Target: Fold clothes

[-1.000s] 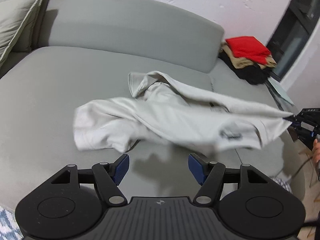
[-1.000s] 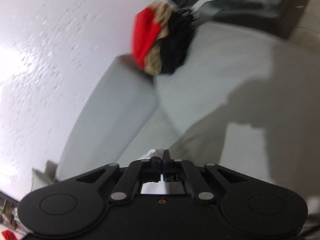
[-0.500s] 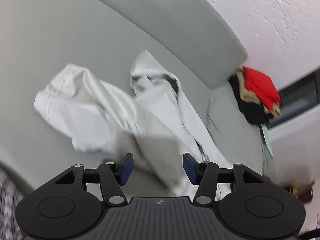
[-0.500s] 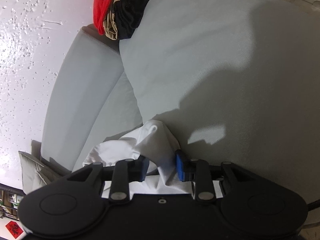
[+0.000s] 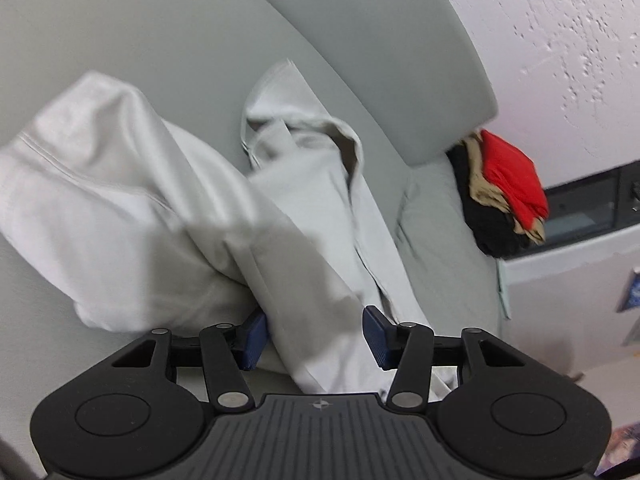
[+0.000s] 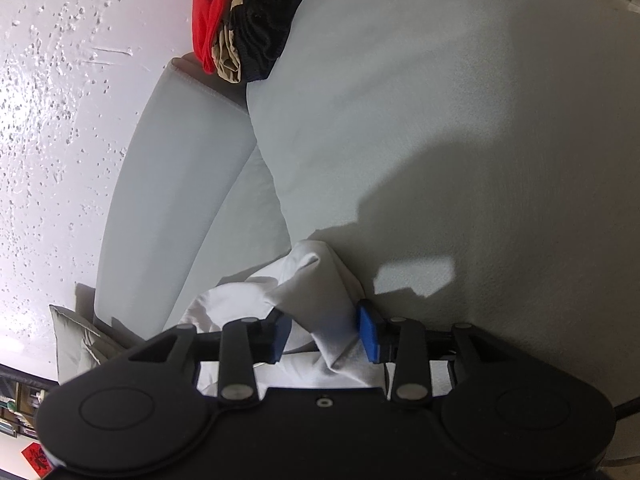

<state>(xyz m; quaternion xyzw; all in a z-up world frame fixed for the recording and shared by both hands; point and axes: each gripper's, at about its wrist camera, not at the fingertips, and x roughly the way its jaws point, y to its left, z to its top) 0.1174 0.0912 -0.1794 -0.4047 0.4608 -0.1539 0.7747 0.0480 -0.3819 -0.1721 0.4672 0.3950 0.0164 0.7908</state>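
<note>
A pale grey-white garment [image 5: 120,208] lies crumpled on the grey sofa seat [image 5: 120,40], its hood or collar end toward the backrest. My left gripper [image 5: 314,338] is low over its near side. A thick fold of the cloth runs between the blue pads [image 5: 253,338], which are closing and do not clamp it. In the right wrist view, another end of the garment [image 6: 316,280] bunches between the fingers of my right gripper [image 6: 324,334]. Those jaws are opening and the cloth sits loose between them.
A stack of folded clothes, red over tan over black [image 5: 504,192], sits at the sofa's far end and is visible from the other side too, stack [image 6: 240,20]. The curved backrest [image 5: 380,60] meets a white wall. A pale cushion [image 6: 72,336] lies at the other end.
The right gripper, shut on the garment's corner a second ago, has sunk to the seat and opened. The left gripper rolled, came down over the cloth and narrowed its jaws.
</note>
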